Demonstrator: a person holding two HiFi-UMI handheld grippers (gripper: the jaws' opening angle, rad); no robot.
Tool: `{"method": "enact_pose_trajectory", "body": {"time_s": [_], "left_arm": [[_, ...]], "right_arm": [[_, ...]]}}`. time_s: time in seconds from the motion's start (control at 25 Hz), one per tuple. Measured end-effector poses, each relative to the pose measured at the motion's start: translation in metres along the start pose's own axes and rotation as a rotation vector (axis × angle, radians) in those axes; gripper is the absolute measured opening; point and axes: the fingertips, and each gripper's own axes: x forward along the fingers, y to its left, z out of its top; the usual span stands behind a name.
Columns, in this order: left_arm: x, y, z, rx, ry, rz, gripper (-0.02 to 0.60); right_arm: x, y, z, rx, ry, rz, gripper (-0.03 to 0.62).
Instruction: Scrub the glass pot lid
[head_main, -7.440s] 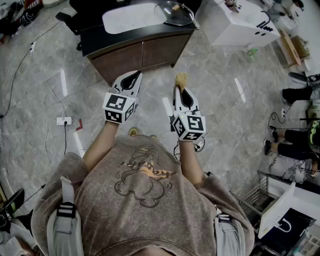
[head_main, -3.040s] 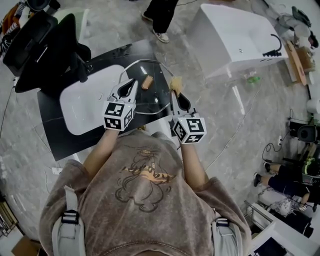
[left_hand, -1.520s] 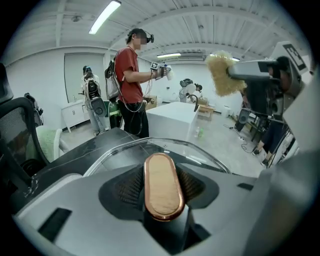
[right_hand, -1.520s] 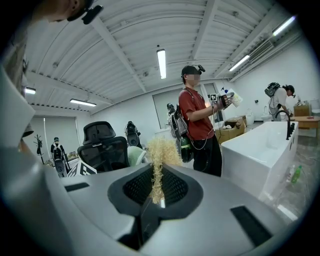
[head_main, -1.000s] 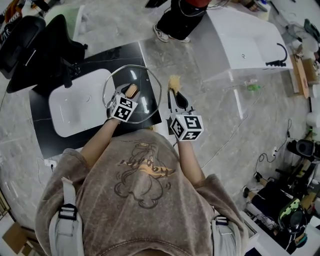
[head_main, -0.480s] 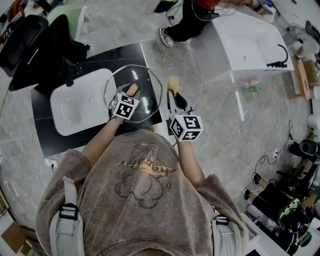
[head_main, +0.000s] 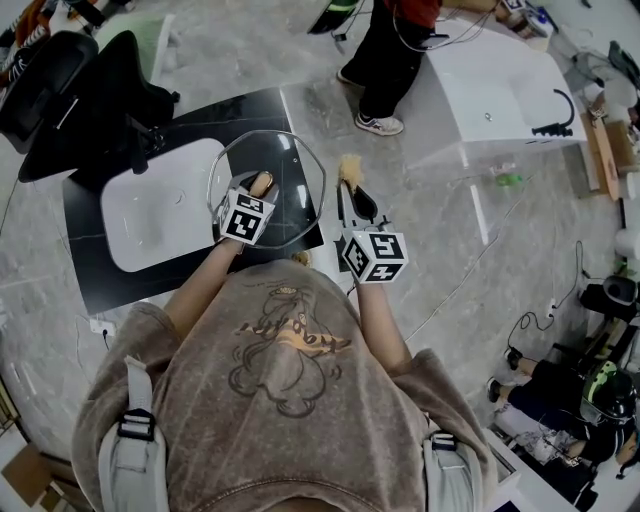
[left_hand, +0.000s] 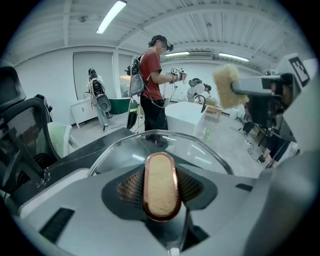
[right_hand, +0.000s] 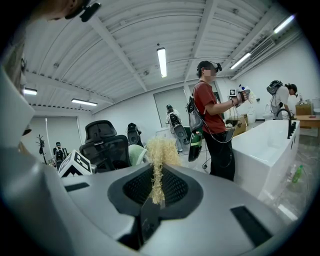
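Note:
The glass pot lid (head_main: 285, 175) is over the black counter (head_main: 190, 120), beside the sink; whether it rests there I cannot tell. Its oblong wooden handle (left_hand: 160, 186) with a copper rim stands between the jaws of my left gripper (head_main: 257, 190), which is shut on it. In the left gripper view the lid's glass (left_hand: 165, 149) spreads beyond the handle. My right gripper (head_main: 350, 188) hovers just right of the lid's rim, shut on a pale yellow fibre scrubber (head_main: 348, 166). The scrubber (right_hand: 159, 160) sticks up between its jaws.
A white sink basin (head_main: 150, 215) is set in the counter left of the lid. A black office chair (head_main: 70, 80) stands at the far left. A person (head_main: 388, 50) in a red top stands beyond the counter by a white bathtub (head_main: 490, 85).
My left gripper has settled lower onto the lid's handle. The right gripper with the scrubber has hardly moved. The person behind the counter has walked to the right.

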Motion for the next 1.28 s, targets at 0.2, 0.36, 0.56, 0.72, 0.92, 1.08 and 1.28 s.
{"method": "enact_pose_trajectory", "body": {"time_s": [0.2, 0.36, 0.56, 0.72, 0.92, 1.08, 1.28], "left_arm": [[-0.033, -0.001, 0.041, 0.038, -0.071, 0.006, 0.179], [-0.048, -0.001, 0.062, 0.070, -0.103, 0.007, 0.179], [-0.055, 0.005, 0.068, -0.030, -0.139, -0.064, 0.179], [-0.063, 0.007, 0.072, -0.169, -0.173, -0.171, 0.179], [-0.074, 0.013, 0.081, -0.447, -0.237, -0.347, 0.179], [-0.089, 0.017, 0.097, -0.693, -0.330, -0.526, 0.179], [-0.101, 0.024, 0.108, -0.940, -0.403, -0.731, 0.178]], "right_arm": [[0.000, -0.001, 0.004, -0.002, -0.004, 0.004, 0.040], [0.005, 0.003, 0.006, -0.008, -0.008, 0.015, 0.040], [0.005, 0.003, 0.018, -0.018, -0.032, 0.015, 0.040], [-0.001, -0.008, 0.035, -0.031, -0.059, 0.001, 0.040], [-0.009, -0.023, 0.046, -0.039, -0.077, -0.032, 0.040], [-0.011, -0.025, 0.043, -0.039, -0.067, -0.039, 0.040], [-0.010, -0.017, 0.036, -0.039, -0.048, -0.026, 0.040]]}}
